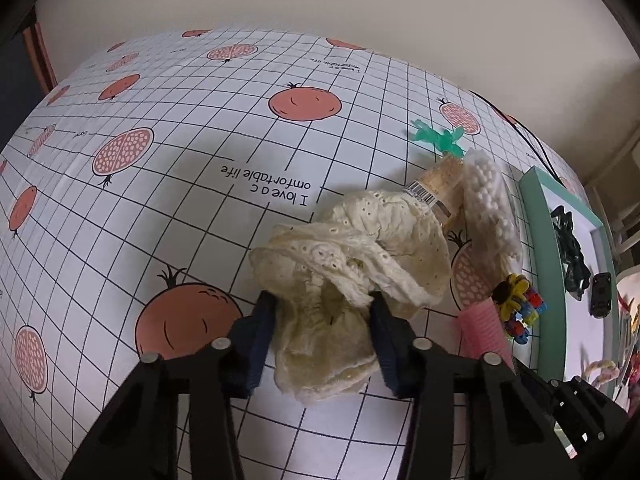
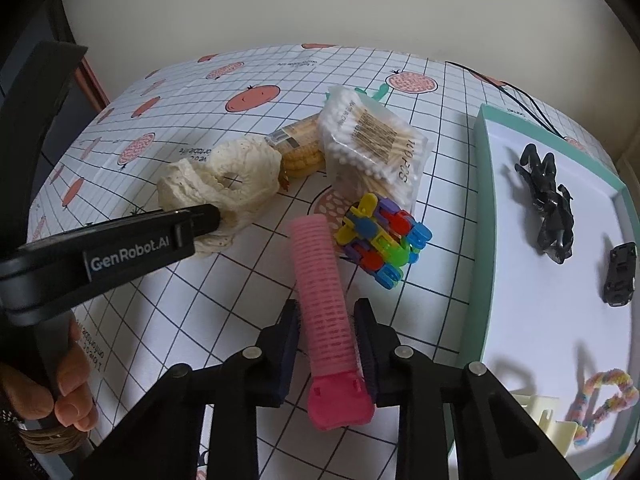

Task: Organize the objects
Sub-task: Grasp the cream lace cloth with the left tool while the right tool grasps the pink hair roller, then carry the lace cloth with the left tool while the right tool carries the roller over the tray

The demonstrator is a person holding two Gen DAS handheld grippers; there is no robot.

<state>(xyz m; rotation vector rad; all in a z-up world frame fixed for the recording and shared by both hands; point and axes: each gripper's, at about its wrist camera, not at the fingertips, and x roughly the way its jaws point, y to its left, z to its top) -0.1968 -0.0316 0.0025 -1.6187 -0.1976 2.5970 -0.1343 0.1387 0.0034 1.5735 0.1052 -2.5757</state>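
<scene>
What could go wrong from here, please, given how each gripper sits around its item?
1. The left gripper brackets the cream scrunchie, whose far edge touches the snack packet; lifting might drag that packet.
2. The right gripper straddles the pink hair roller near its clip end; gripped there, its long free end might tilt down.
3. That end lies close to the colourful block toy, which a swing might knock.

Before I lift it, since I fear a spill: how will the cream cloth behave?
Probably floppy: the cloth lies crumpled in folds. Likely light and snag-prone, given its eyelet holes. The left claw straddles it.
</scene>
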